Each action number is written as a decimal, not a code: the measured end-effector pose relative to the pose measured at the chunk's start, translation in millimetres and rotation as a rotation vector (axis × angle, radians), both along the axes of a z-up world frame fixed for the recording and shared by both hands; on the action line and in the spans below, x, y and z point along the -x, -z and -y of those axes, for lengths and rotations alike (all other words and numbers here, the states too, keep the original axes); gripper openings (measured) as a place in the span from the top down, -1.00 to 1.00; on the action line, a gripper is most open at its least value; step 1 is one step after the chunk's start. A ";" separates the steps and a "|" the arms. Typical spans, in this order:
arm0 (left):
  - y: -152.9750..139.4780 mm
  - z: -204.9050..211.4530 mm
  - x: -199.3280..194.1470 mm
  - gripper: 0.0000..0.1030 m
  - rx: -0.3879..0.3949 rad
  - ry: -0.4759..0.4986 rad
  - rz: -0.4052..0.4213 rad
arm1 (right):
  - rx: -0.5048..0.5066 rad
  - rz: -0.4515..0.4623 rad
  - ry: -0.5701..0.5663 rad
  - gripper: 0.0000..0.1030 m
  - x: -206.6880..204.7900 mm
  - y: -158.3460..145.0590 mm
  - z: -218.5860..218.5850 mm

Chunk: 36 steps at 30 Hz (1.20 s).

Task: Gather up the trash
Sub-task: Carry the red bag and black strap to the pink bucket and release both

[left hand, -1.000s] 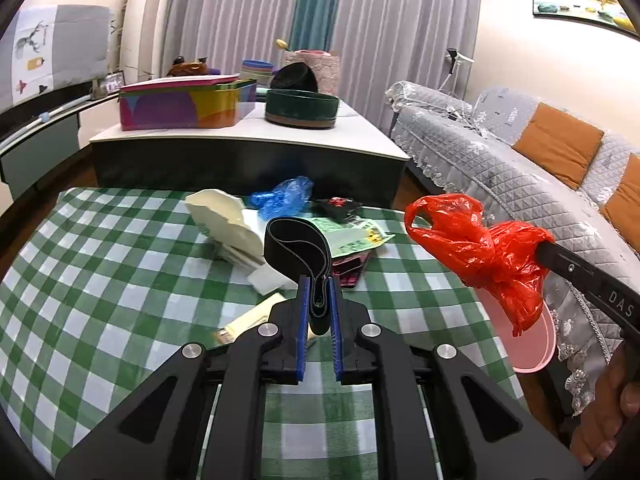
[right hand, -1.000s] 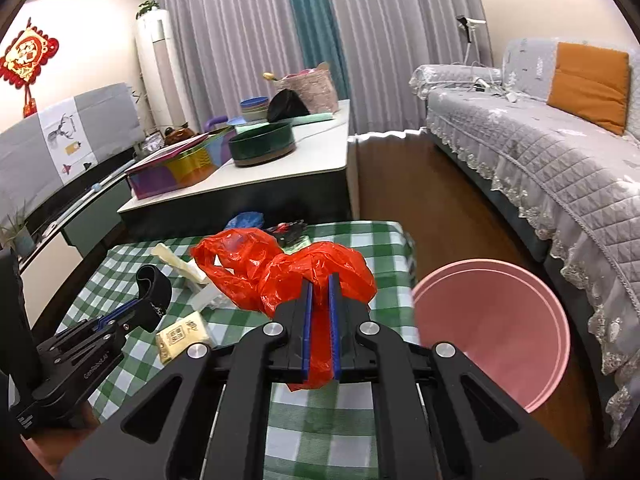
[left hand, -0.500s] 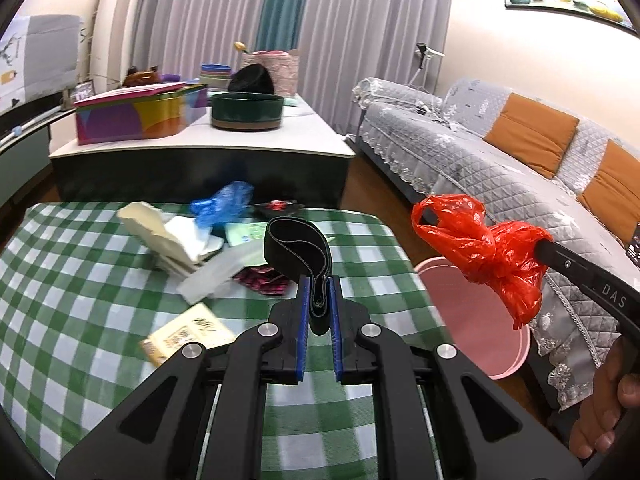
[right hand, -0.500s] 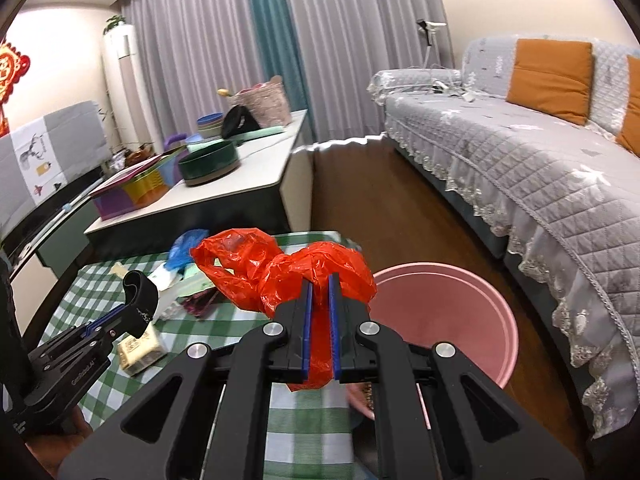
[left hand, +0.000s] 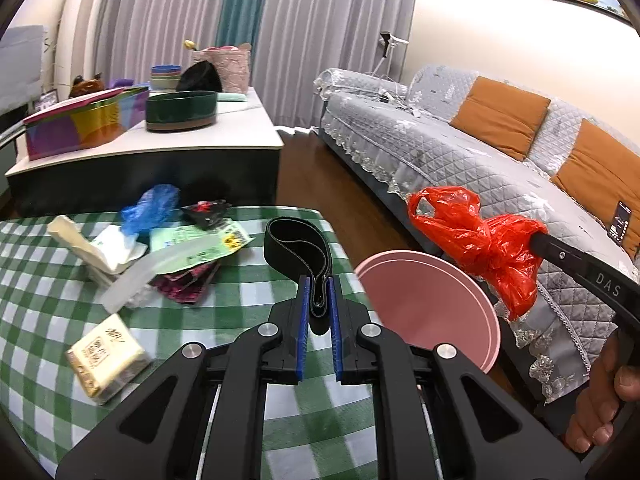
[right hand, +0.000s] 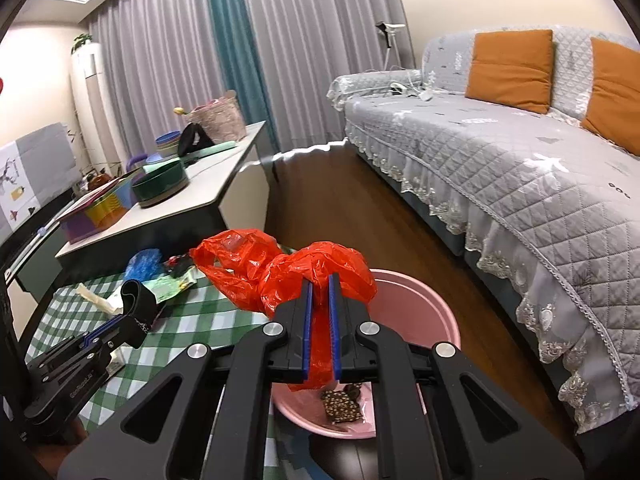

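Observation:
My left gripper (left hand: 319, 280) is shut on a black band loop (left hand: 298, 246) and holds it above the right edge of the green checked table (left hand: 48, 292). My right gripper (right hand: 319, 280) is shut on a crumpled red plastic bag (right hand: 280, 268) and holds it over the pink bin (right hand: 420, 312), which stands on the floor beside the table. The bag (left hand: 480, 240) and the bin (left hand: 432, 312) also show in the left wrist view. A brown patterned wrapper (right hand: 340, 406) lies in the bin.
On the table lie a blue bag (left hand: 150, 208), a green packet (left hand: 200, 240), white wrappers (left hand: 116, 244), a dark pink wrapper (left hand: 184, 284) and a yellowish packet (left hand: 106, 358). A low counter (left hand: 160, 148) stands behind. A grey sofa (right hand: 520, 168) runs along the right.
Both grippers have swung to the right, away from the table's middle. The red bag now hangs over the pink bin, and the black band is at the table's right edge.

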State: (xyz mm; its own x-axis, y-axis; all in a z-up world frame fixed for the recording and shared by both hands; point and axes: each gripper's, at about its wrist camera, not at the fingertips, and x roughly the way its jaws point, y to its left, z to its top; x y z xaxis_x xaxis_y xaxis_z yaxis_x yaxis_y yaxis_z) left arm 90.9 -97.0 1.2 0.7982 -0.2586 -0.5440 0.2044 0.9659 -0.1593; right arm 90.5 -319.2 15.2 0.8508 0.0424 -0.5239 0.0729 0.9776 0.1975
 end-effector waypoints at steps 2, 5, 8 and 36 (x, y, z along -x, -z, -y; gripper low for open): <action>0.2 6.7 -2.2 0.82 -0.005 0.012 0.000 | -0.015 -0.001 0.016 0.85 -1.8 1.1 8.7; 1.3 16.8 -7.1 0.82 -0.009 0.034 -0.003 | -0.020 0.002 0.037 0.85 -4.8 0.6 17.7; 2.3 30.2 -11.6 0.82 -0.016 0.059 -0.002 | -0.038 0.007 0.057 0.85 -8.1 -0.2 26.0; 18.4 86.1 -41.8 0.34 -0.011 0.196 -0.041 | -0.052 -0.062 0.143 0.32 -36.6 19.1 47.0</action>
